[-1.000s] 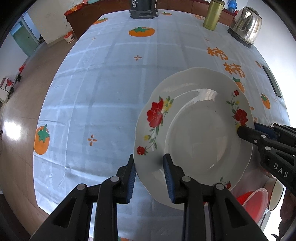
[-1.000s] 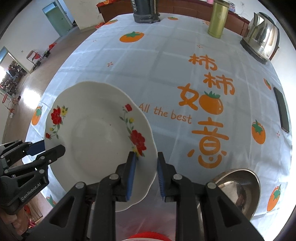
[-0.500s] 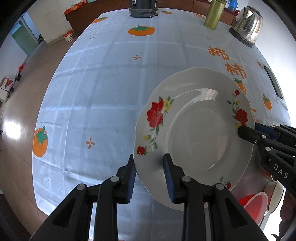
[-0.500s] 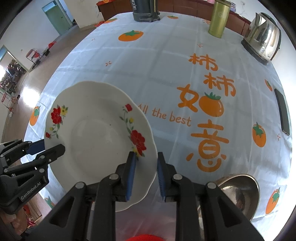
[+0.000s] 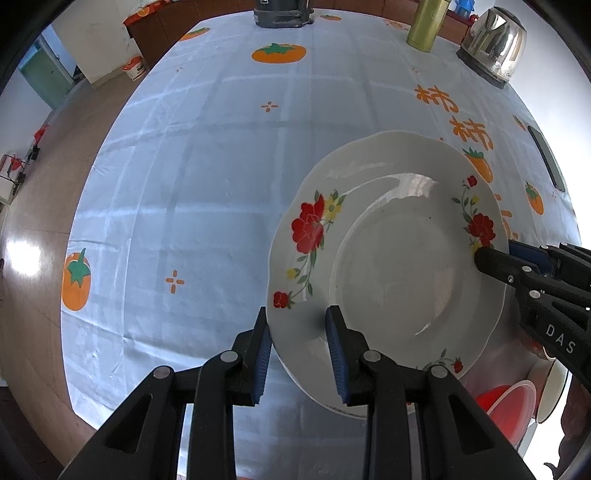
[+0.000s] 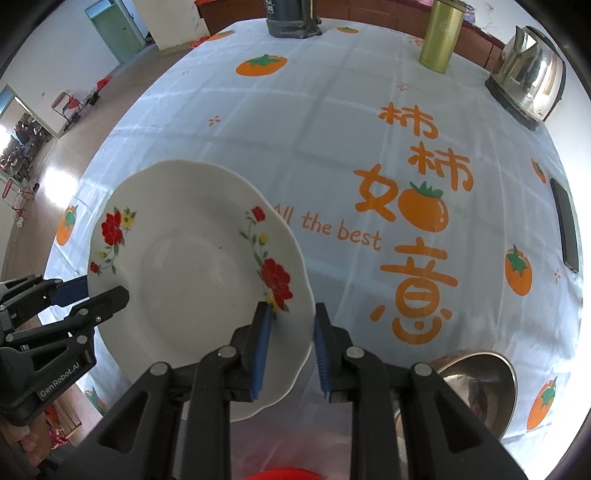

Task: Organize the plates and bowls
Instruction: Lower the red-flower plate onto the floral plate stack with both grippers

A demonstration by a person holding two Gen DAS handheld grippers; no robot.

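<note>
A white plate (image 5: 391,266) with red flowers on its scalloped rim hangs above the blue persimmon-print tablecloth (image 5: 207,177), held from two sides. My left gripper (image 5: 297,325) is shut on the plate's near left rim, one blue pad above it and one below. My right gripper (image 6: 291,314) is shut on the opposite rim of the same plate (image 6: 192,273), beside the large red flower. Each gripper also shows in the other's view: the right gripper (image 5: 495,258) at the plate's right edge, the left gripper (image 6: 92,291) at its left edge.
A red bowl (image 5: 506,406) and a white bowl (image 5: 554,395) sit under the plate's right side. A steel bowl (image 6: 476,384) lies at the near right. A kettle (image 6: 528,77), a gold-green flask (image 6: 441,37), a dark appliance (image 6: 293,18) and a phone (image 6: 567,225) stand along the far and right edges.
</note>
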